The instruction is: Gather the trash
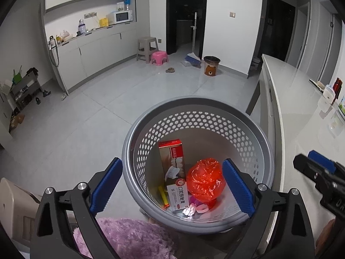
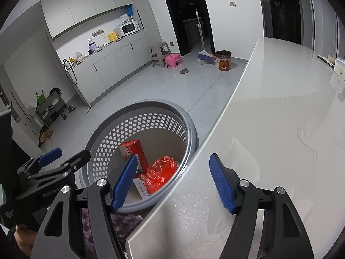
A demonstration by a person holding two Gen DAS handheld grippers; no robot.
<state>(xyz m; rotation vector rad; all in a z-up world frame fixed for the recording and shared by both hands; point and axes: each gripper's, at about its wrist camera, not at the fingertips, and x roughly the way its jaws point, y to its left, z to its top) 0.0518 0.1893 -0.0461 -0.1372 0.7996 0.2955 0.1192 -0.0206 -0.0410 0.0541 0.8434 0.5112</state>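
Observation:
A grey perforated trash basket point(image 1: 200, 105) stands on the floor beside the white counter; it also shows in the right wrist view point(image 2: 151, 105). Inside lie a red-and-white toothpaste box point(image 1: 175, 172), a crumpled red plastic bag point(image 1: 206, 180), a yellow pen, a foil scrap and small pink bits. The box point(image 2: 134, 149) and the bag point(image 2: 161, 172) show in the right wrist view too. My left gripper point(image 1: 171, 186) is open and empty above the basket's mouth. My right gripper point(image 2: 172, 182) is open and empty over the counter edge, beside the basket.
The white counter point(image 2: 280, 112) runs along the right, with small items at its far end point(image 1: 330, 92). A purple fuzzy cloth point(image 1: 129, 237) lies below the basket. Far off stand two stools point(image 1: 152, 52), a broom point(image 1: 193, 58), a brown bin point(image 1: 211, 64) and cabinets.

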